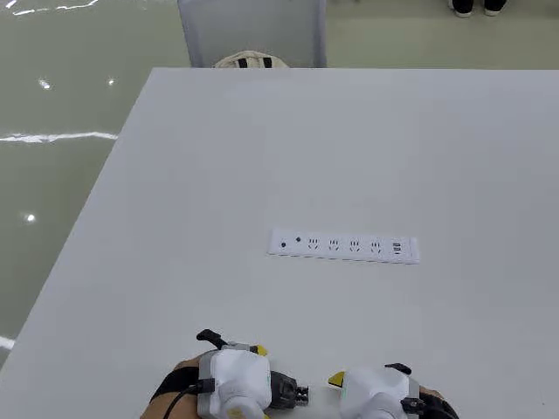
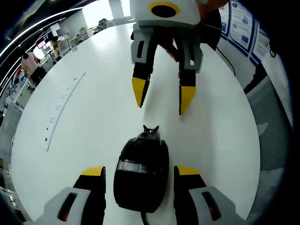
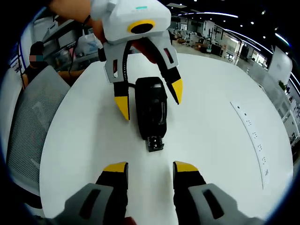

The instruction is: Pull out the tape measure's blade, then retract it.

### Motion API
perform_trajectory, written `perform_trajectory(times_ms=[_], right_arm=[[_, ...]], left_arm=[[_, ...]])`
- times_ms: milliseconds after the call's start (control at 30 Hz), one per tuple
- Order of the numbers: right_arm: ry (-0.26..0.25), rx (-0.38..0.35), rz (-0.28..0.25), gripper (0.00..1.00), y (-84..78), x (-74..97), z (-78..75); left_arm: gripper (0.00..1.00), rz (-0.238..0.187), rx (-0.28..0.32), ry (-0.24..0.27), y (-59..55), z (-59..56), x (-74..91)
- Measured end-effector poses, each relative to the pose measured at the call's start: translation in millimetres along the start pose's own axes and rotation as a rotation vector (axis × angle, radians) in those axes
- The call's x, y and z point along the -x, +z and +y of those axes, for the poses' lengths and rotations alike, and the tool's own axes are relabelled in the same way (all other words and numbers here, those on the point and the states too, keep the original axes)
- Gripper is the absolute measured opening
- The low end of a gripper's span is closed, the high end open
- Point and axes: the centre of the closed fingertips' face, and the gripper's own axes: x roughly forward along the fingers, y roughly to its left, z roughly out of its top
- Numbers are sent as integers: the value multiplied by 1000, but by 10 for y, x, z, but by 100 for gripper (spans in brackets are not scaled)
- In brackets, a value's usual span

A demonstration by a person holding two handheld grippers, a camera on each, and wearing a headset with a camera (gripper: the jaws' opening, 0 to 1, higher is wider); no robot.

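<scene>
A black tape measure [image 2: 141,176] lies on the white table [image 1: 349,140] near its front edge, its blade hook [image 2: 151,128] pointing at my right gripper. My left gripper [image 2: 140,171] is open, its yellow-tipped jaws straddling the case with thin gaps on both sides. My right gripper [image 3: 150,168] is open and empty, facing the hook [image 3: 154,143] from a short distance. In the head view the tape measure [image 1: 286,393] sits between the left gripper [image 1: 236,384] and the right gripper [image 1: 376,393]. No blade length shows outside the case.
A white power strip [image 1: 343,246] lies flat mid-table, beyond the grippers. A grey chair [image 1: 253,30] stands at the far edge. Another mesh chair [image 3: 28,126] is beside the table on the near side. Bare tabletop extends to both sides.
</scene>
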Motion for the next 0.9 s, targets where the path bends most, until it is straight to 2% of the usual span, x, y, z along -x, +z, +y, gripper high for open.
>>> perform_trajectory(times_ms=[500, 667, 867, 900], right_arm=[[18, 8, -2, 36, 80, -109, -44], [32, 8, -16, 34, 161, -179, -55], [34, 7, -17, 31, 171, -211, -65], [52, 7, -19, 31, 182, -272, -66]], left_arm=[[53, 4, -26, -23, -10, -17, -62], [51, 9, -38, -37, -20, -21, -89], [50, 11, -46, -43, -18, -27, -89], [50, 12, -60, -55, -21, -37, -119]])
